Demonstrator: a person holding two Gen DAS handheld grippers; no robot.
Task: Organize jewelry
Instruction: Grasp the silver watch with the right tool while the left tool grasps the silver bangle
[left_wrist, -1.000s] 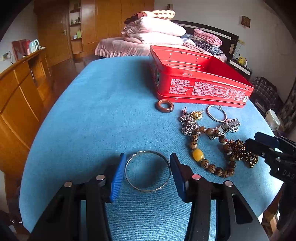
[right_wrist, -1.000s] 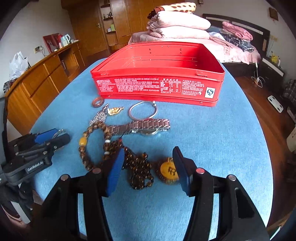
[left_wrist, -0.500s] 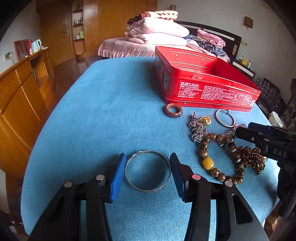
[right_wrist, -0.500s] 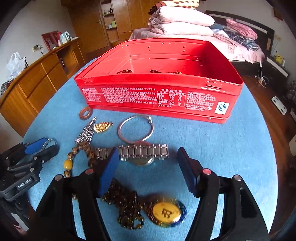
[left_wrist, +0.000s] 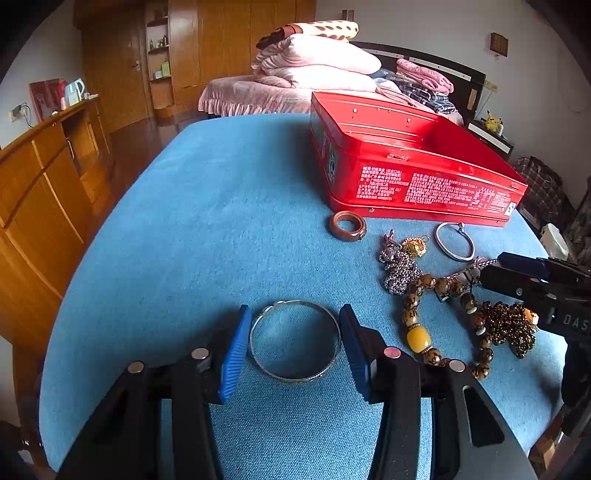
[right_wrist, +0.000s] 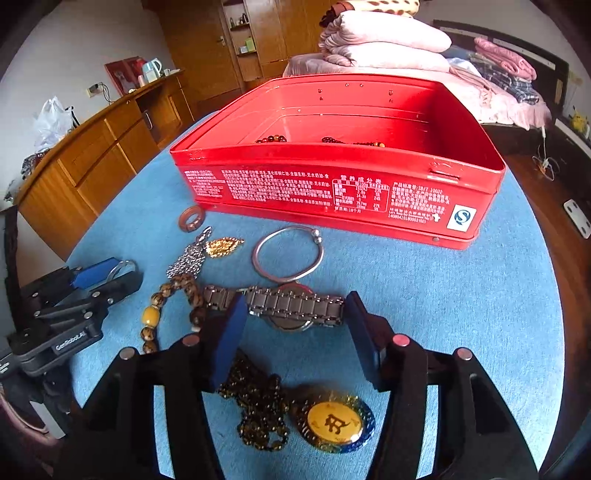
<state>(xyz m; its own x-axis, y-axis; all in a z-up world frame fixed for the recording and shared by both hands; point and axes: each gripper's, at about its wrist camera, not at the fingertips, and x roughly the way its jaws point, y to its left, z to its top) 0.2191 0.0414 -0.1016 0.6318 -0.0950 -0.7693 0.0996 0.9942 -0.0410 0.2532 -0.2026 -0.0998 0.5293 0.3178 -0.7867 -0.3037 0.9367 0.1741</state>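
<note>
My left gripper (left_wrist: 294, 317) is shut on a silver bangle (left_wrist: 258, 362) low over the blue cloth. My right gripper (right_wrist: 296, 304) hangs over a steel watch (right_wrist: 295, 308). Its jaws are closing with the watch band between them, and I see no firm press. The open red tin (right_wrist: 332, 192) stands behind, with bead strings (right_wrist: 273, 139) inside. A thin silver bracelet (right_wrist: 288, 254), a brown ring (right_wrist: 191, 218), a gold pendant (right_wrist: 223, 245), a silver chain (right_wrist: 188, 258), a wooden bead bracelet (right_wrist: 153, 315) and a dark necklace with a yellow medallion (right_wrist: 334, 422) lie loose on the cloth.
The round table (left_wrist: 184, 221) under the blue cloth drops off close behind both grippers. A wooden cabinet (left_wrist: 37, 192) stands at the left. A bed with folded quilts (left_wrist: 317, 62) is behind the tin. The left gripper (right_wrist: 92, 280) sits left of the jewelry pile.
My right gripper moved forward from the dark necklace to the watch, its jaws widening and then narrowing. The left gripper kept the bangle and hardly moved.
</note>
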